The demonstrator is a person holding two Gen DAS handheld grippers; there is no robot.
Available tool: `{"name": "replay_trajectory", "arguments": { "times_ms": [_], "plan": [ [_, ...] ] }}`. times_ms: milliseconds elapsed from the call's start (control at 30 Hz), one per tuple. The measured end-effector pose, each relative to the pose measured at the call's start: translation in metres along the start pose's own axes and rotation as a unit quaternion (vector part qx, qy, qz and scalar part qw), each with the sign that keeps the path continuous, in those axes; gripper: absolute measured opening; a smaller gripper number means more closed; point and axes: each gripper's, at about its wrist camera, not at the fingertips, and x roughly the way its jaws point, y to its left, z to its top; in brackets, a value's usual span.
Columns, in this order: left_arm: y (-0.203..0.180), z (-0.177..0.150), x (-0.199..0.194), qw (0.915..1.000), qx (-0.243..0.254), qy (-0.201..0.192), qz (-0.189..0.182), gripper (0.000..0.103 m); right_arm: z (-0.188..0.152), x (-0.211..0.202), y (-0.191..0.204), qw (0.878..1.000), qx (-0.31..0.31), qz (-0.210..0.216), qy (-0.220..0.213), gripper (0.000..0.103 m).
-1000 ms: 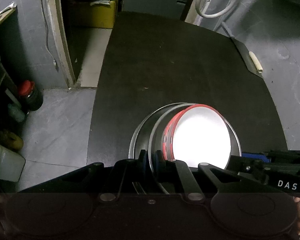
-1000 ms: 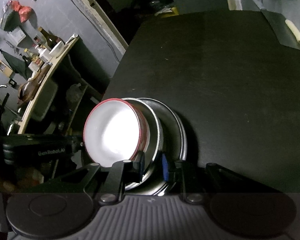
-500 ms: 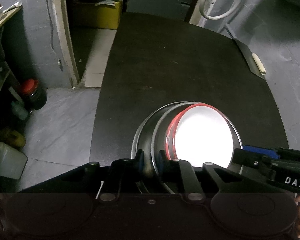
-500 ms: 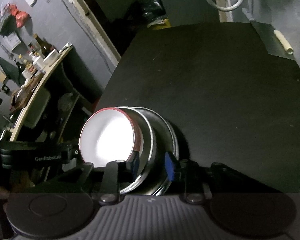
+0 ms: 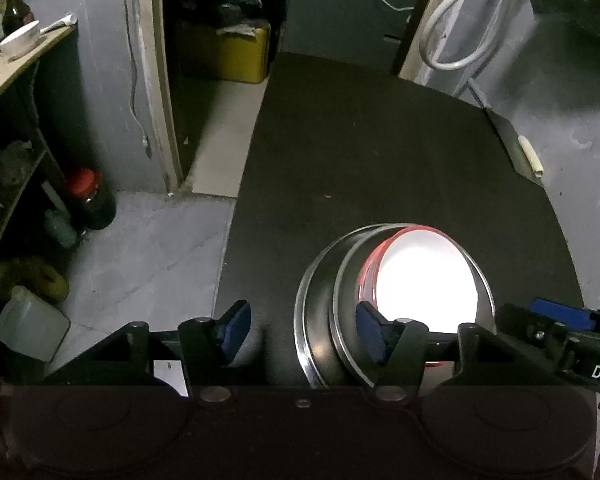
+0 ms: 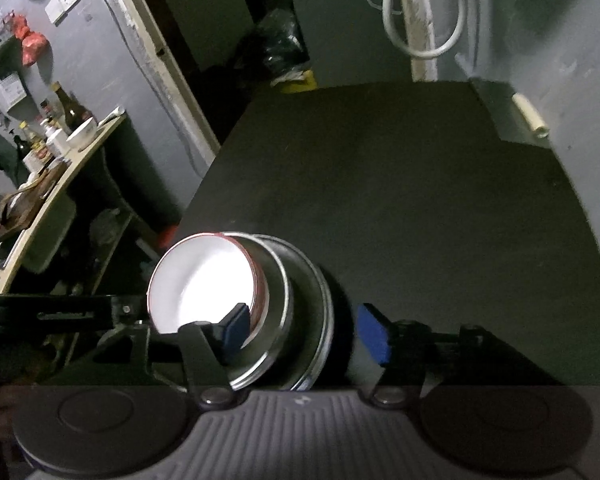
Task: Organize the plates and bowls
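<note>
Black surface, near edge: nested stack. Steel plate lowest, steel bowl in it, red-rimmed white bowl innermost. Left tool just spread, blue pads straddling stack's left rims, not pressing. Right tool likewise just spread across right rims, clear of metal.

Shiny metal bowls, matt black table.

Each black hand-held gripper has blue finger pads, round screws, and white lettering.
</note>
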Motion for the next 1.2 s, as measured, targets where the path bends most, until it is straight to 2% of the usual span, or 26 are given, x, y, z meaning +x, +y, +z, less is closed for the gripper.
{"name": "replay_trajectory", "arguments": {
  "times_ms": [133, 267, 500, 600, 733, 1033, 1200],
  "plan": [
    [0.001, -0.003, -0.008, 0.9999, -0.002, -0.011, -0.001, 0.068, -0.002, -0.011, 0.003, 1.0, 0.001, -0.011, -0.018, 0.072],
    [0.0, -0.007, -0.018, 0.9997, 0.002, -0.025, -0.01, 0.079, -0.004, -0.022, 0.006, 0.999, 0.003, -0.016, -0.036, 0.075],
    [-0.003, -0.01, -0.034, 0.9989, 0.011, -0.044, -0.013, 0.085, -0.01, -0.039, 0.01, 0.998, 0.007, -0.018, -0.062, 0.084],
    [-0.001, -0.013, -0.041, 0.9984, 0.01, -0.055, -0.014, 0.093, -0.011, -0.044, 0.011, 0.997, 0.01, -0.02, -0.071, 0.088],
    [0.003, -0.018, -0.051, 0.9979, 0.004, -0.063, -0.017, 0.1, -0.012, -0.051, 0.011, 0.996, 0.017, -0.019, -0.082, 0.101],
    [0.013, -0.03, -0.059, 0.9983, -0.007, -0.05, -0.03, 0.102, -0.018, -0.067, 0.022, 0.994, 0.008, -0.015, -0.111, 0.103],
    [0.016, -0.036, -0.066, 0.9974, 0.002, -0.061, -0.038, 0.102, -0.022, -0.076, 0.031, 0.991, 0.0, -0.022, -0.132, 0.103]
  ]
}}
